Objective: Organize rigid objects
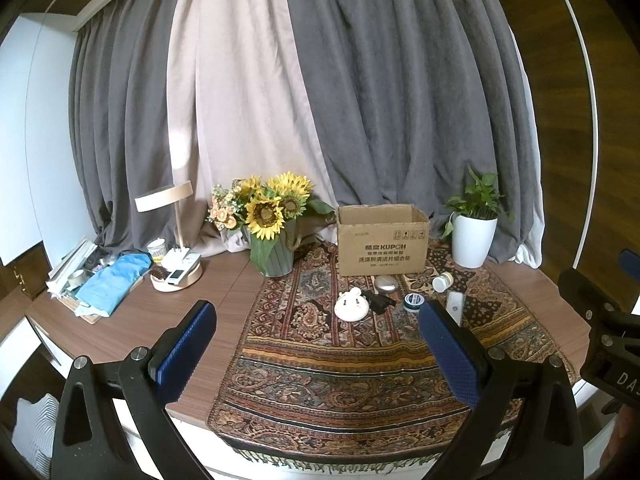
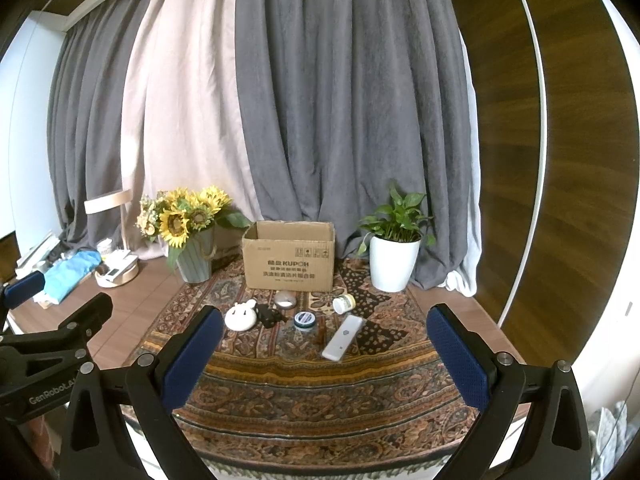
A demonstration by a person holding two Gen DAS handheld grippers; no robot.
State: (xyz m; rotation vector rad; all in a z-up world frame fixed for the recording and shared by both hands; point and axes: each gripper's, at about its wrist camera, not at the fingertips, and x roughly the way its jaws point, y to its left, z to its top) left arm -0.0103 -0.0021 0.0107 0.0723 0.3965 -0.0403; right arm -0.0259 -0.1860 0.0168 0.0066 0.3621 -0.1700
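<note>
Right claw (image 2: 324,354) agape above cloth (image 2: 320,392); remote (image 2: 343,338) just beyond

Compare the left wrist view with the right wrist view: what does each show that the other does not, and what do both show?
Only the left wrist view shows the left gripper head-on, open, and the full lamp tray with its clutter. Only the right wrist view shows the right gripper head-on, open, the whole white remote, and a small brown item beside it. Both show the box, sunflowers, potted plant, white round gadget, tape roll, small jar and patterned cloth.
</note>
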